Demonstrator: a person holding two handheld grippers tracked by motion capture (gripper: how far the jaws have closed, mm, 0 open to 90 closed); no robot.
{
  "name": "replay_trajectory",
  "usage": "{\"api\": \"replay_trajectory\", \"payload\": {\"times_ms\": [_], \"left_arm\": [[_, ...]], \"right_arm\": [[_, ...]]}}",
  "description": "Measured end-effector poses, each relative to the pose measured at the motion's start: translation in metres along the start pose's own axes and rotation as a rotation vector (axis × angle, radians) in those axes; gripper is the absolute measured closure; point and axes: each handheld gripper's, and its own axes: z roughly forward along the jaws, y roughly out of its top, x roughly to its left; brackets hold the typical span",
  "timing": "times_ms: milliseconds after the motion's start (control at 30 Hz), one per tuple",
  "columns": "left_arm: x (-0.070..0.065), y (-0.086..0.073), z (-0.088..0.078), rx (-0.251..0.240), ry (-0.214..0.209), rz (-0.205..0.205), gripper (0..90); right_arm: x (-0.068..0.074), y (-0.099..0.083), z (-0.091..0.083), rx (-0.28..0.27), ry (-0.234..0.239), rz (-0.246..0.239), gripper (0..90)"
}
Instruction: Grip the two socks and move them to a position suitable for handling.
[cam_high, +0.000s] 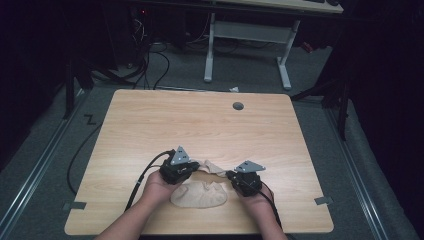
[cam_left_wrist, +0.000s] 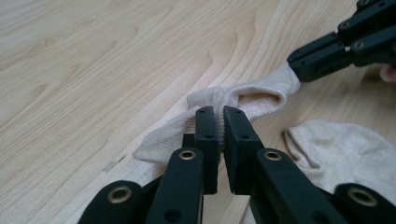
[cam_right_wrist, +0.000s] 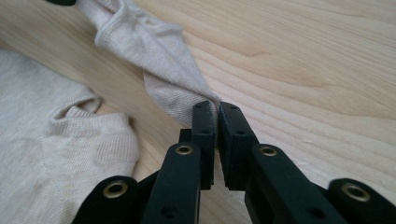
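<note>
Field notes. The held sock (cam_left_wrist: 243, 100) is beige, fine-ribbed knit, stretched and twisted between my two tongs near the table's front edge. It runs as a narrow band just above the wood, with a fold bunched near the left end and the cuff opening facing the left gripper view. In the right gripper view the same sock (cam_right_wrist: 159, 60) tapers toward the jaws and widens away from them.

A second sock (cam_high: 199, 195) of the same beige lies flat on the table (cam_high: 200, 125), between my hands and just nearer to me than the held one. In the left gripper view it sits at lower right (cam_left_wrist: 341, 149); in the right gripper view at lower left (cam_right_wrist: 56, 149).

Hard to read: from the high view both gripper bodies and grey plates cover the jaw tips, and the held sock shows just as a small pale strip (cam_high: 214, 167). The second sock runs off the frame edge in both gripper views. Whether the held sock touches the wood under its middle, I cannot tell.

Tongs: left gripper (cam_left_wrist: 220, 122) is pressed nearly together, pinching a ribbed edge of the sock between its pads. Right gripper (cam_right_wrist: 217, 117) is likewise pressed close, pinching the other end's edge. From the left gripper view, the right gripper's jaws (cam_left_wrist: 299, 67) bite the sock's far end.
</note>
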Motion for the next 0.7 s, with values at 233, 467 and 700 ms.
{"api": "replay_trajectory", "payload": {"times_ms": [233,467,700], "left_arm": [[0.004,-0.004,-0.007,-0.012,0.023,-0.026,85.1],[0.026,-0.008,-0.033,-0.079,0.081,-0.109,85.4],[0.062,-0.025,-0.072,-0.144,0.192,-0.237,85.4]], "right_arm": [[-0.009,0.009,0.006,-0.023,-0.051,0.0,84.9],[-0.018,0.015,0.006,-0.055,-0.088,0.022,83.8],[-0.01,0.022,0.012,-0.058,-0.057,-0.001,83.0]]}}
